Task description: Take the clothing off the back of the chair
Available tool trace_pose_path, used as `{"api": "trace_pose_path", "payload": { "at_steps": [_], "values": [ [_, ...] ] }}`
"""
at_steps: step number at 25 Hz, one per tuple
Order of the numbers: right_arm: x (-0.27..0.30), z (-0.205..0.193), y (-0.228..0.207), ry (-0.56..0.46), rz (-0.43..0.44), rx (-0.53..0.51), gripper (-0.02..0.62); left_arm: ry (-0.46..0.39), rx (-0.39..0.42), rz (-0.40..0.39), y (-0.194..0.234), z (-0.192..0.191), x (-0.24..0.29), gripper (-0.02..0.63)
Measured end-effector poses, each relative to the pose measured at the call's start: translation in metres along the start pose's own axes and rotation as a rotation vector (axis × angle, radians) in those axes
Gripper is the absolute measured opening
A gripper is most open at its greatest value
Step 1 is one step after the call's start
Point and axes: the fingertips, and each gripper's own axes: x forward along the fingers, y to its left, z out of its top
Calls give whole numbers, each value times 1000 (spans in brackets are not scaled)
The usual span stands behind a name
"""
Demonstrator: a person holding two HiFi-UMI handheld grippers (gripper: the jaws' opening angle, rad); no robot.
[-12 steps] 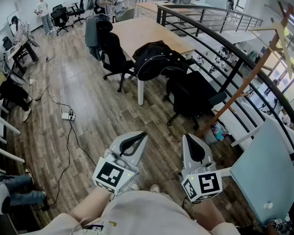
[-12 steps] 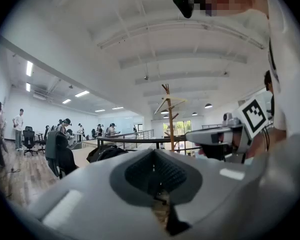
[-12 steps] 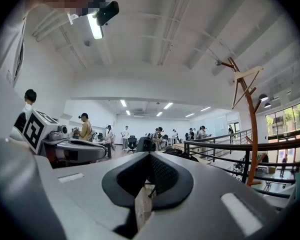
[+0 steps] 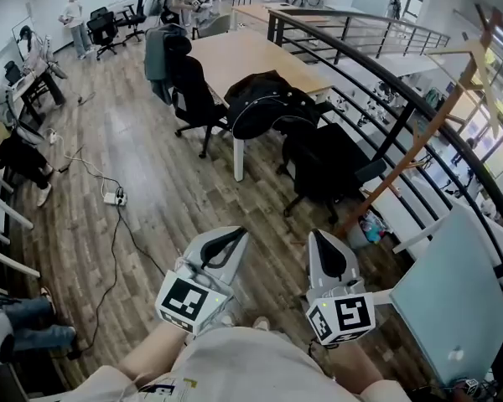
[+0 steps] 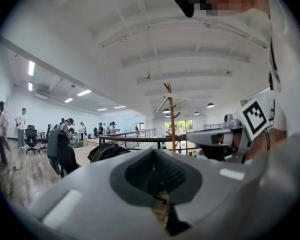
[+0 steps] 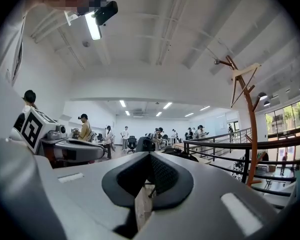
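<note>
Jacket (image 4: 260,90): black, draping over the chair (image 4: 272,126) back, sitting right by the table's (image 4: 243,53) near corner.
Left gripper (image 4: 235,239): pointing level towards the chair, hanging well apart from it, jaws sitting tight together, gripping nothing.
Right gripper (image 4: 318,241): hovering beside the left, also well short of the jacket, jaws pressing together, carrying nothing.

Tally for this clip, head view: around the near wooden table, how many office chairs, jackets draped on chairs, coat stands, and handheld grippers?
Office chairs: 3
Jackets: 2
Coat stand: 1
Grippers: 2
Total: 8
</note>
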Motion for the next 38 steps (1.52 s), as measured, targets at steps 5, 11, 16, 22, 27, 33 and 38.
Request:
{"api": "trace_pose_path", "payload": {
  "at_steps": [5, 11, 16, 22, 27, 33, 38],
  "values": [
    [1, 0, -10, -1, -2, -4, -2, -15, -19, -2, -4, 4, 9, 2],
    [4, -9, -20, 15, 21, -1, 0, -17, -18, 33, -7, 2, 16, 2],
    [5, -13, -28, 19, 42, -2, 0, -17, -18, 107, -5, 4, 18, 3],
    [4, -17, -44, 29, 61, -3, -1, 5, -15, 114, -16, 0, 33, 2],
    [-2, -22, -65, 31, 63, -4, 0, 8, -24, 120, -30, -2, 48, 3],
    [-7, -20, -89, 21, 53, -9, 0, -22, -1, 133, -39, 7, 62, 3],
    [-4, -18, -102, 11, 54, 1, 0, -22, 14, 152, -37, 11, 71, 3]
  ]
}}
